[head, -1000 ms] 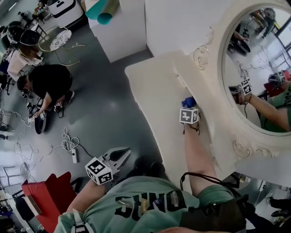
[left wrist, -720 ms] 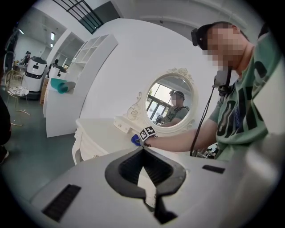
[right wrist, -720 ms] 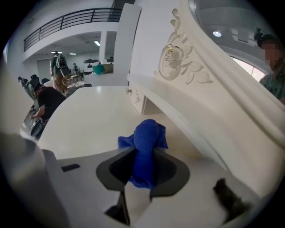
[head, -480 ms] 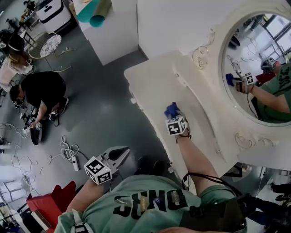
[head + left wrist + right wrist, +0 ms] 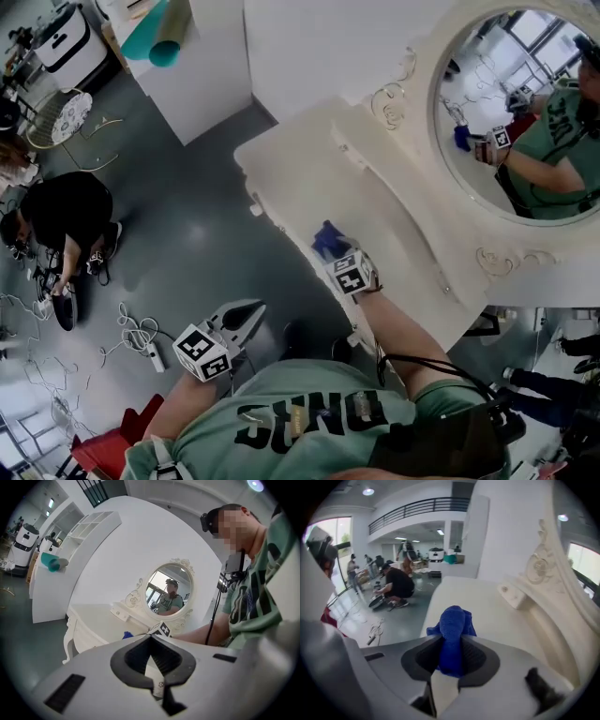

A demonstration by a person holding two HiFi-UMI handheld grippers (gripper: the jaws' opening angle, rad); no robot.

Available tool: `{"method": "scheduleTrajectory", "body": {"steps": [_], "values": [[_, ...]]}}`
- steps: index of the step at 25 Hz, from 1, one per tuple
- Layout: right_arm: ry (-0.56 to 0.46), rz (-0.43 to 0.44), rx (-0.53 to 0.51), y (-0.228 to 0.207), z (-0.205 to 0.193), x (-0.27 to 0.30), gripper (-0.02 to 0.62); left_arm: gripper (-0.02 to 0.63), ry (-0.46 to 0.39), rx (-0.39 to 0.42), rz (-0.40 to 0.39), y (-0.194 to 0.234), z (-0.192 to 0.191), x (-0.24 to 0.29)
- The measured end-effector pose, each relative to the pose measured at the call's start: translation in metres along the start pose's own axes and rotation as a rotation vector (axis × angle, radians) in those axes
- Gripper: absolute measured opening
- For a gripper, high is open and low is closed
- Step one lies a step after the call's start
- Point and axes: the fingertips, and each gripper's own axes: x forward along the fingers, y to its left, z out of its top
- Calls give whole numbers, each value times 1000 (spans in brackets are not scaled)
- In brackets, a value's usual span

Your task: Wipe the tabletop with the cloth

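A white dressing-table top [image 5: 309, 178] runs from upper left to lower right in the head view. My right gripper [image 5: 330, 246] is shut on a bunched blue cloth [image 5: 326, 236], pressed onto the tabletop near its front edge. In the right gripper view the cloth [image 5: 452, 620] sticks out between the jaws of the right gripper [image 5: 452, 641], over the tabletop [image 5: 492, 616]. My left gripper [image 5: 255, 309] hangs off the table over the grey floor, shut with nothing in it. From the left gripper view the cloth [image 5: 127, 634] shows as a small blue patch on the table [image 5: 98, 618].
An oval framed mirror [image 5: 511, 112] and a raised drawer ledge [image 5: 394, 178] back the table. A white cabinet [image 5: 202, 66] with a teal roll [image 5: 155, 33] stands beyond. A person [image 5: 61, 211] crouches on the floor at left, with cables [image 5: 141, 328] nearby.
My right gripper has dragged the blue cloth across the tabletop, away from the mirror toward the front edge. The left gripper has stayed where it was.
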Motion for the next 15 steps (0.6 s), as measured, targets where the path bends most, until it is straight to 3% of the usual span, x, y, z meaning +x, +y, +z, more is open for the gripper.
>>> {"method": "scheduleTrajectory", "body": {"steps": [4, 7, 11, 15], "values": [[42, -261, 290, -142, -58, -28, 101, 2, 13, -3, 19, 9, -5, -6], [79, -393, 327, -198, -89, -45, 101, 2, 36, 4, 22, 8, -13, -4], [59, -411, 338, -219, -95, -39, 101, 2, 65, -16, 29, -2, -25, 7], [89, -354, 304, -213, -94, -35, 101, 2, 74, -11, 24, -19, -31, 15]]}}
